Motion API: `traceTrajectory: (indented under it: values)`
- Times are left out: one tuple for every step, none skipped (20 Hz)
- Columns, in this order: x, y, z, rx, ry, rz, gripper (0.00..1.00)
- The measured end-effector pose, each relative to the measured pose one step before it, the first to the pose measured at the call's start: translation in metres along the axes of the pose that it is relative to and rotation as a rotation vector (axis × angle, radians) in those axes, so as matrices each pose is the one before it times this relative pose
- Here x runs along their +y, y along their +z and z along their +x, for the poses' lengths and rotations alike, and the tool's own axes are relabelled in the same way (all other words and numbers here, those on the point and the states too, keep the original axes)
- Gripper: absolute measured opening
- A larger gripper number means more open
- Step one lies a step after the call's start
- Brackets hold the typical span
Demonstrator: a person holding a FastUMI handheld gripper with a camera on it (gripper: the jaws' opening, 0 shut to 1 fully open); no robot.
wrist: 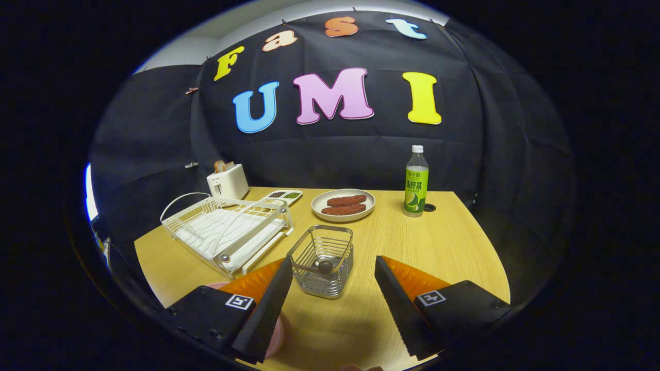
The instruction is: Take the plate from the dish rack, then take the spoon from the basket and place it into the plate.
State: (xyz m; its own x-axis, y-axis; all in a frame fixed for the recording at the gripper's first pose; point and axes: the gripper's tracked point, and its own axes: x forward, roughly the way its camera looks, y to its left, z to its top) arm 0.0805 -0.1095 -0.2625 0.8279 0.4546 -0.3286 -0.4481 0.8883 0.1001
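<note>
I've got the spoon (325,266) sitting in the wire basket (323,260), just ahead of my fingers (332,304), which are spread wide and holding nothing. Pink plate (273,335) peeks out under the left finger. Dish rack (227,232) sits ahead-left on the surface (438,247).

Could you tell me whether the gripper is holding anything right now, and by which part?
Nothing is held: the gripper is open, with the wire basket just ahead between its fingers.
</note>
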Motion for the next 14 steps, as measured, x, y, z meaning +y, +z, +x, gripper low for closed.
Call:
traceTrajectory:
  values:
    - [-0.00171,0.00015,0.00665,-0.01122,-0.00340,-0.01581,0.98]
    - [-0.00019,0.00001,0.00550,-0.01399,-0.00396,-0.01963,0.98]
    - [-0.00005,0.00017,0.00496,-0.01560,-0.00179,-0.02190,0.98]
    - [0.00198,-0.00056,0.00454,-0.00928,0.00018,-0.01791,0.98]
    - [0.00422,-0.00203,0.00419,-0.00676,0.00500,-0.01327,0.98]
    - [0.00387,-0.00169,0.00370,-0.00662,0.00862,-0.01132,0.98]
    - [0.00536,0.00274,0.00418,-0.01331,0.00736,-0.00291,0.96]
    - [0.00520,0.00027,0.00258,-0.00656,0.01129,0.00231,0.92]
    - [0.00275,0.00069,0.00312,-0.00540,0.00195,0.00527,0.84]
    - [0.00243,-0.00065,0.00251,0.00159,0.00222,0.00504,0.80]
    - [-0.00001,0.00001,0.00301,-0.00437,-0.00232,0.00074,0.73]
    - [-0.00115,0.00003,0.00266,-0.00403,-0.00745,-0.00557,0.70]
    - [-0.00112,0.00033,0.00087,-0.00188,-0.00761,-0.00771,0.67]
    - [-0.00204,-0.00012,-0.00016,0.00015,-0.00833,-0.00902,0.64]
